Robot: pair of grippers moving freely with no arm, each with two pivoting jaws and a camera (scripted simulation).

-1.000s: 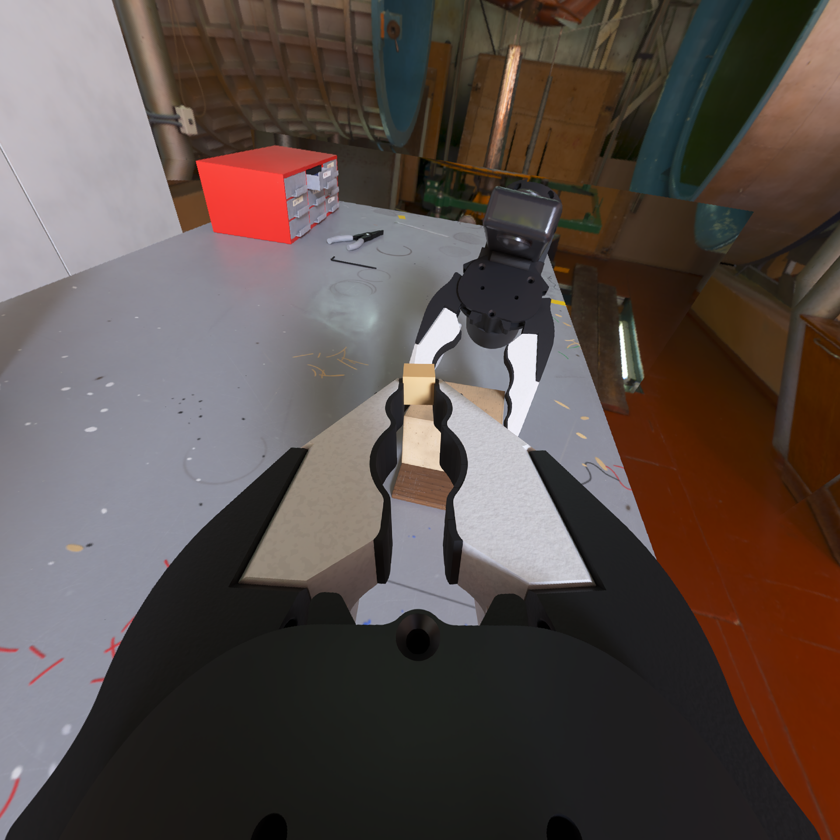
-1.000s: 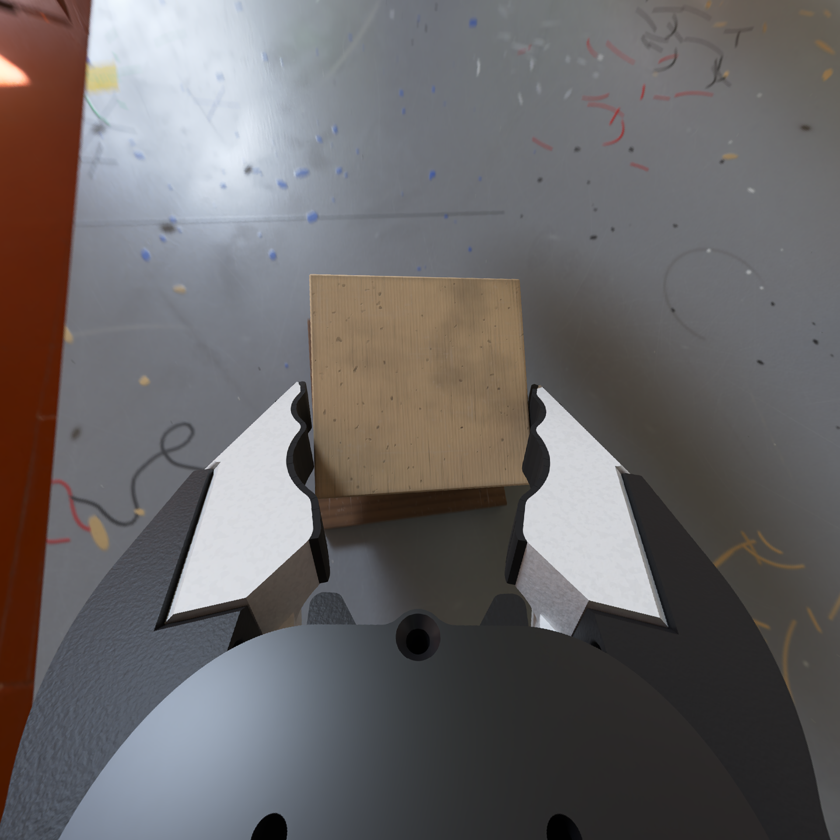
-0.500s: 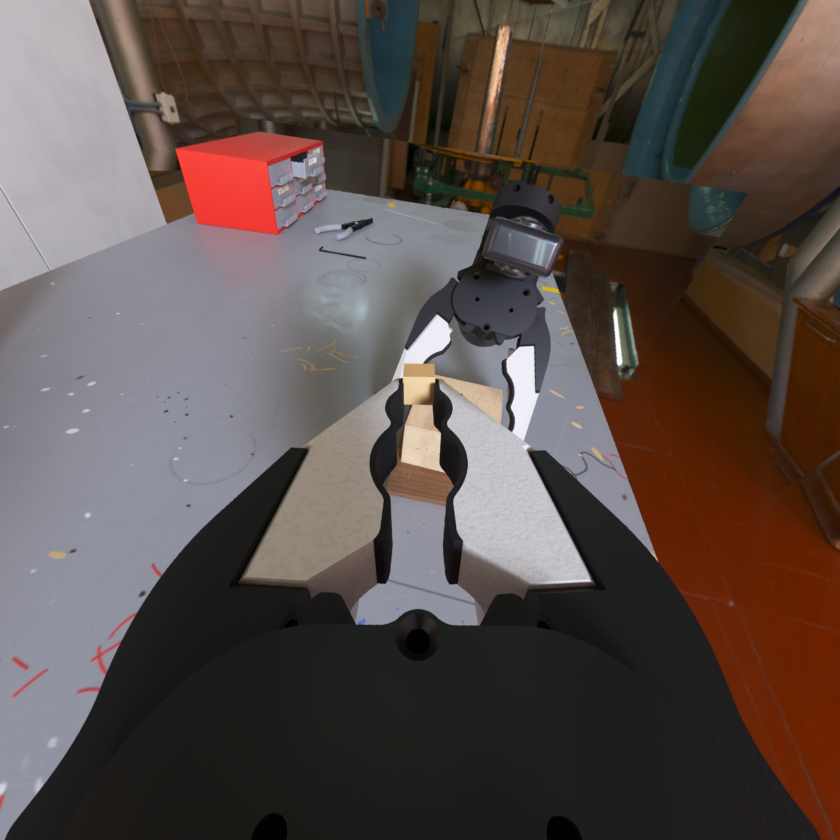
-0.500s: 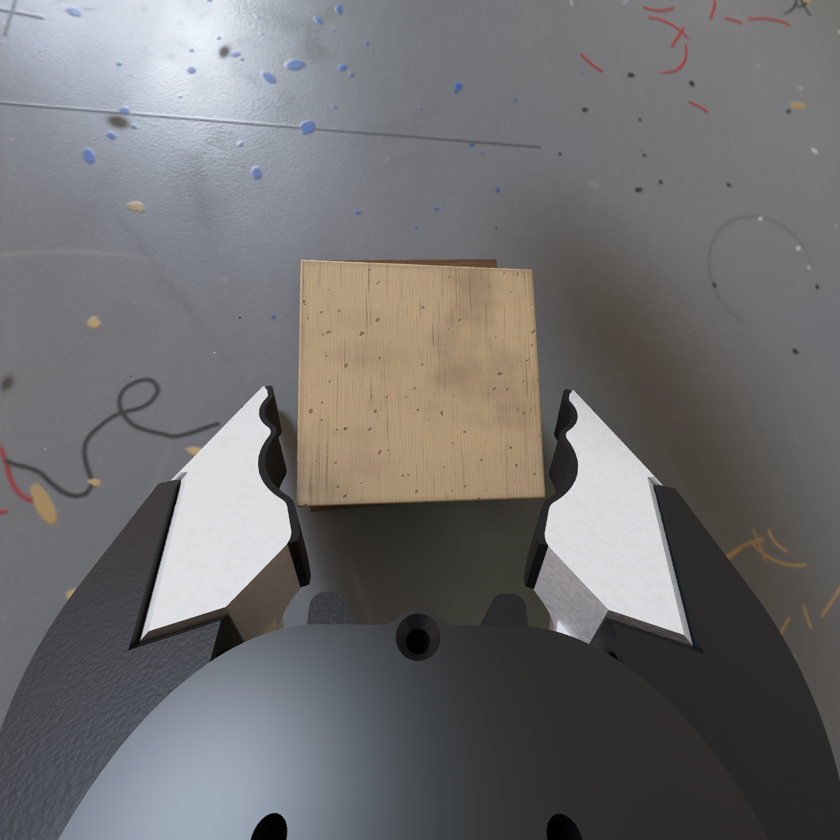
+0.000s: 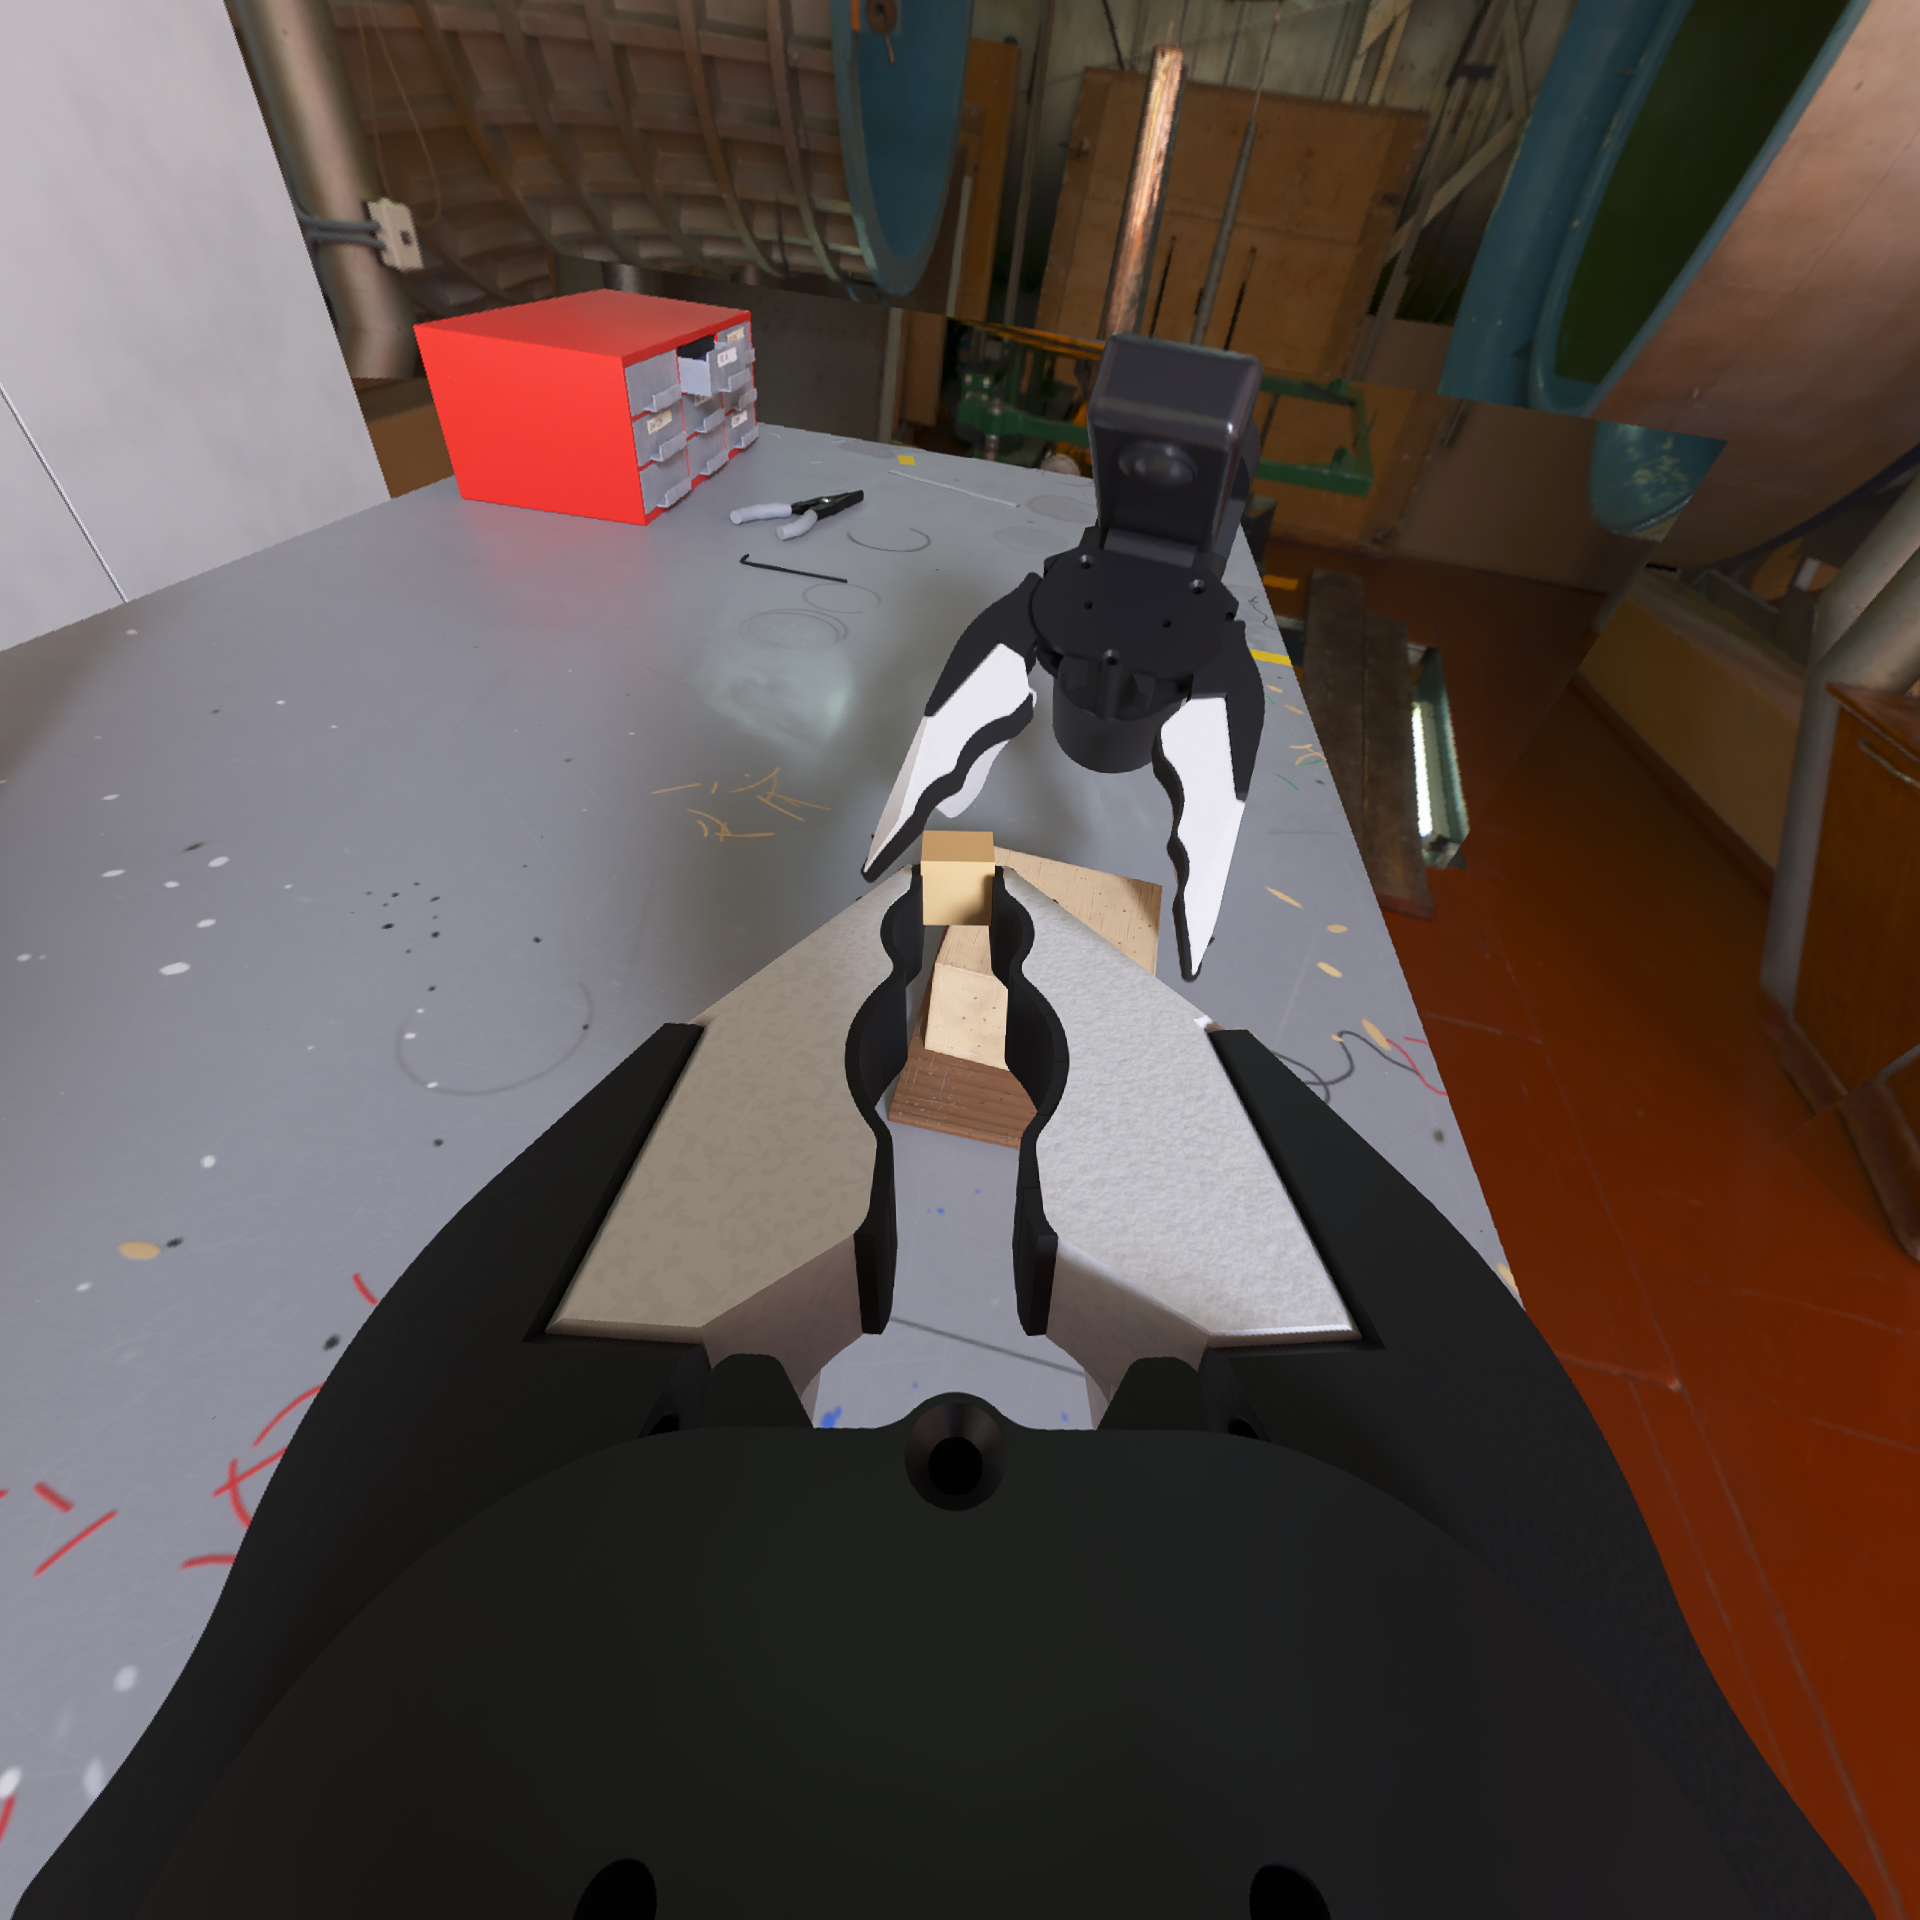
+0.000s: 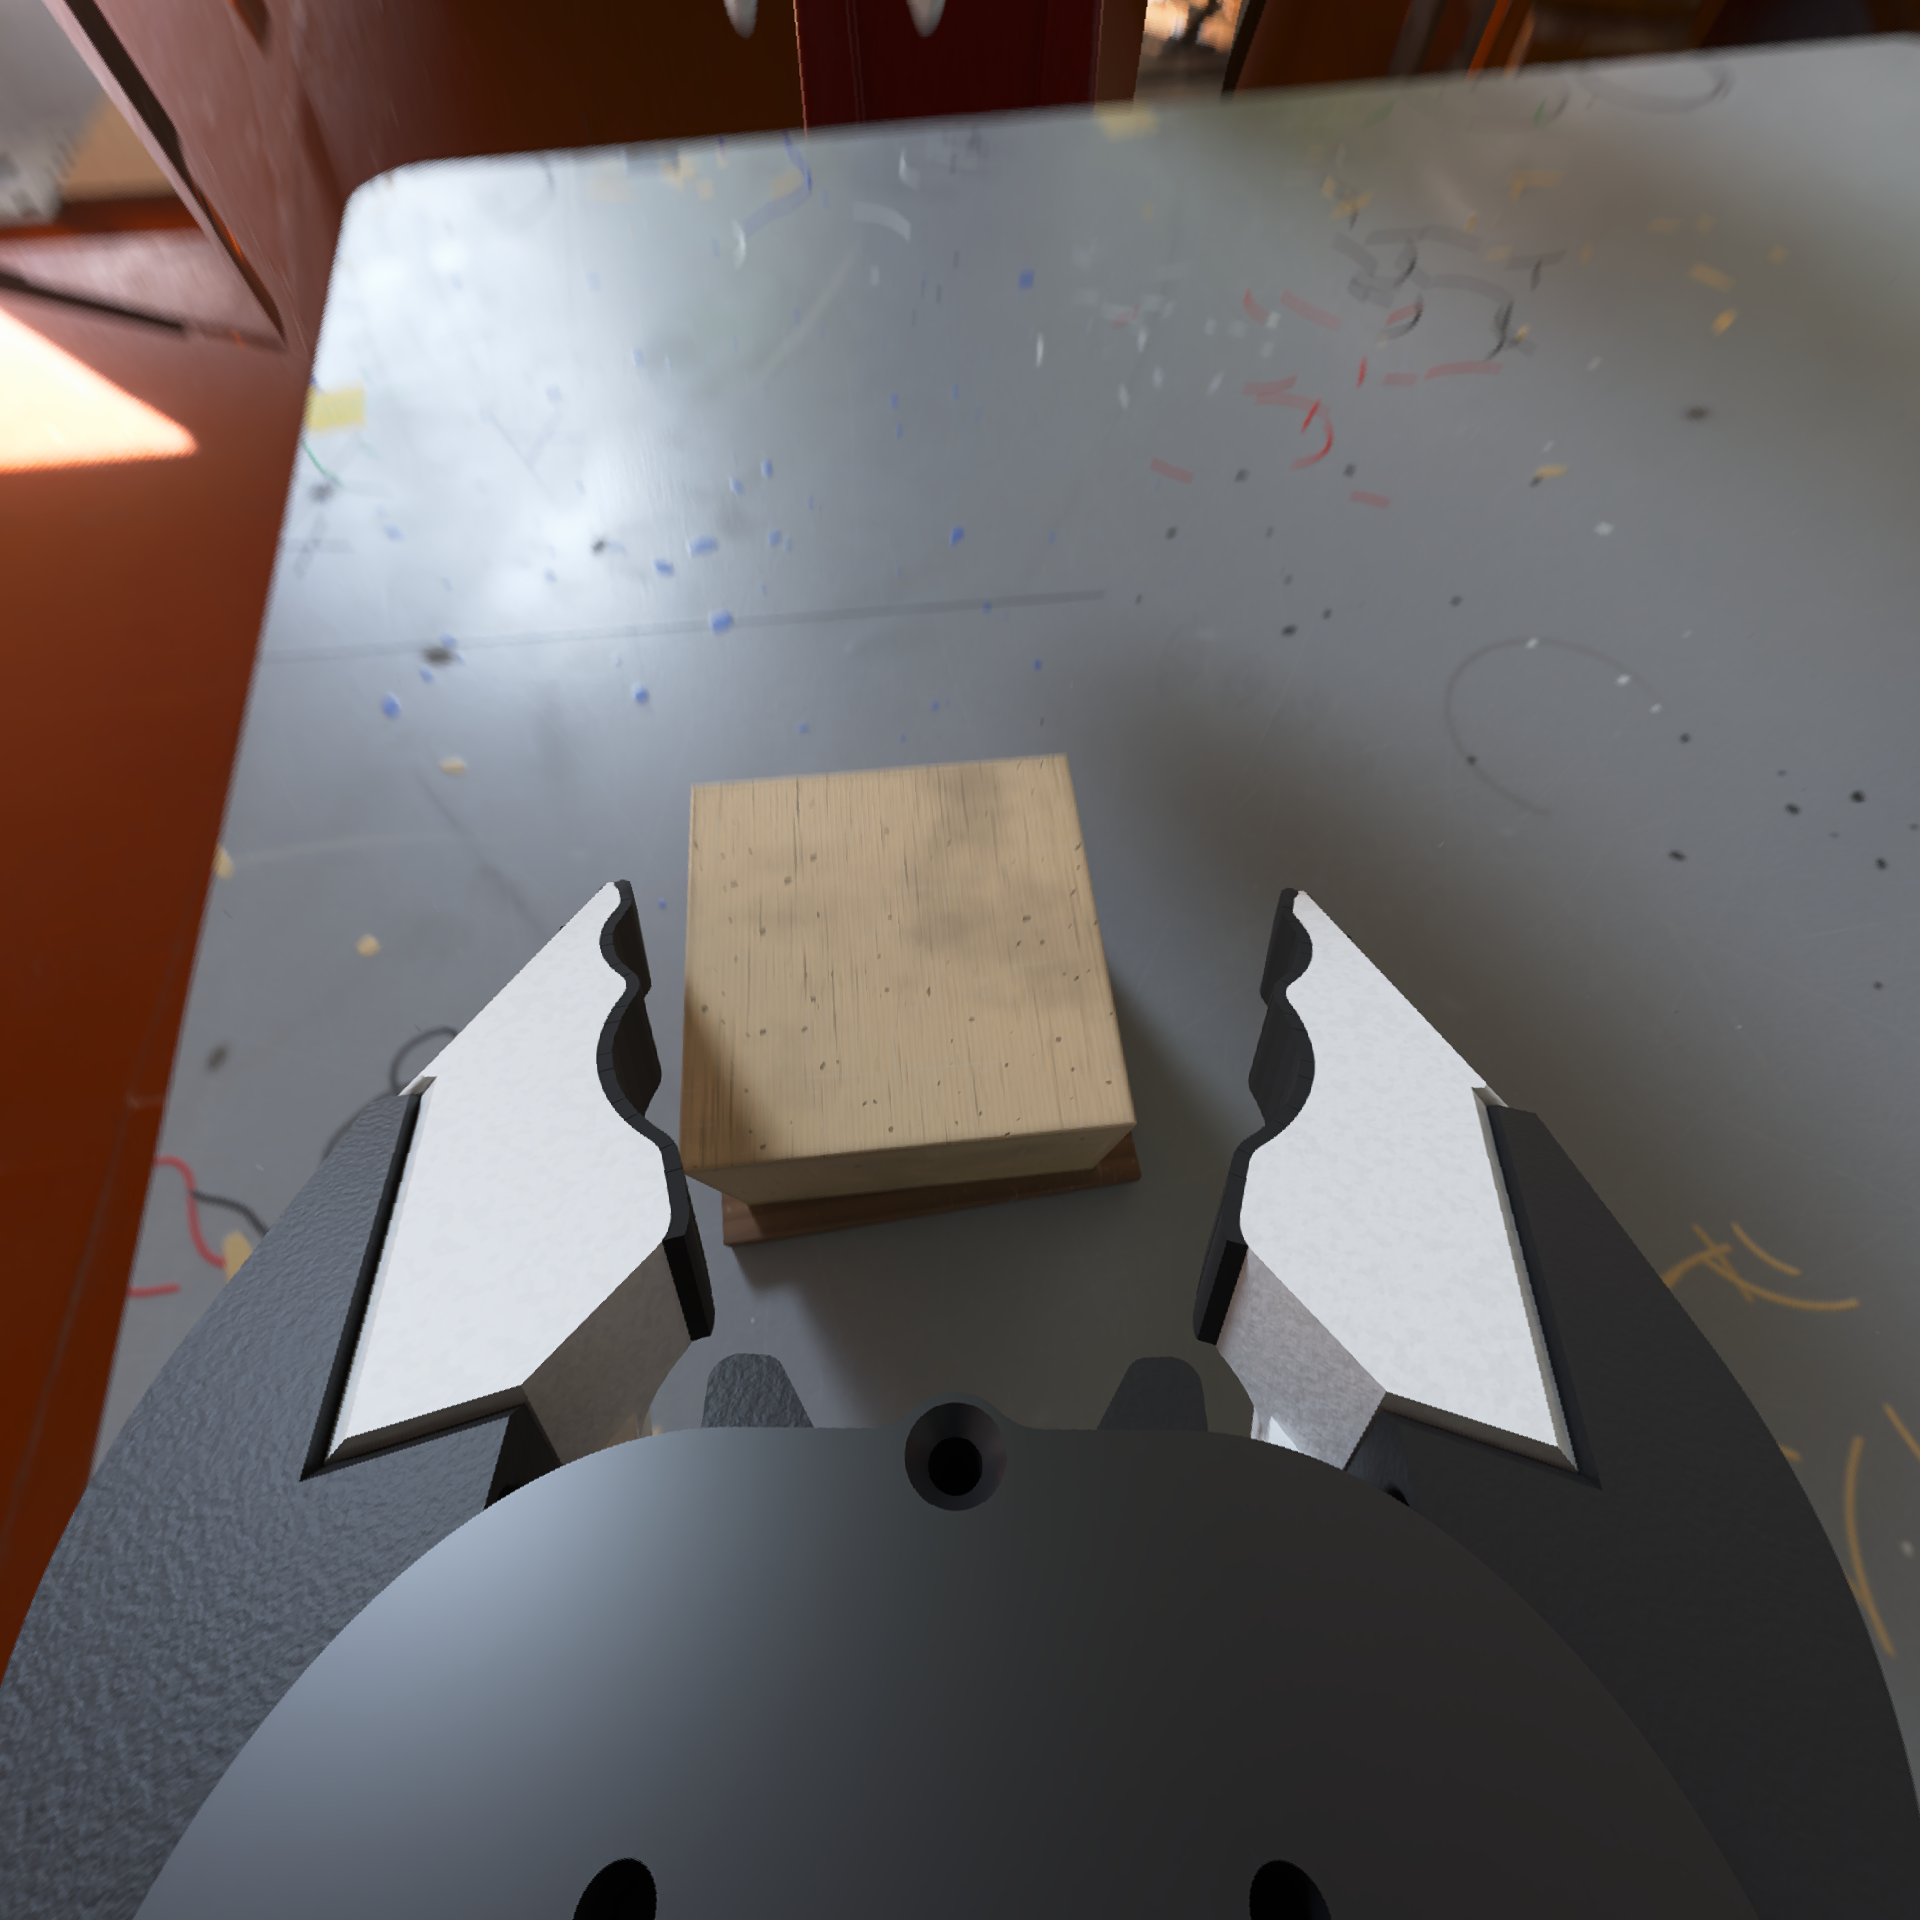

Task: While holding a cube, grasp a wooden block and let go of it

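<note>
Landmark: wooden block, pale, lying flat on the grey table over a thin darker brown slab.

1. Left tongs: nearest item in the left wrist view, held above the block's near end. Jaws nearly together, clamped on 1 small tan cube at the very tips.
2. Wooden block: directly ahead of and below the right tongs, closer to their left finger than their right. Its long axis appears to run away from those tongs, along the fingers.
3. Right tongs: above the block, spread wider than the block, holding nothing, touching nothing. Judged nearer to the block than the left pair; release looks complete.
4. Beyond the block, far end of table: pliers, a hex key, 1 red drawer cabinet.
</note>
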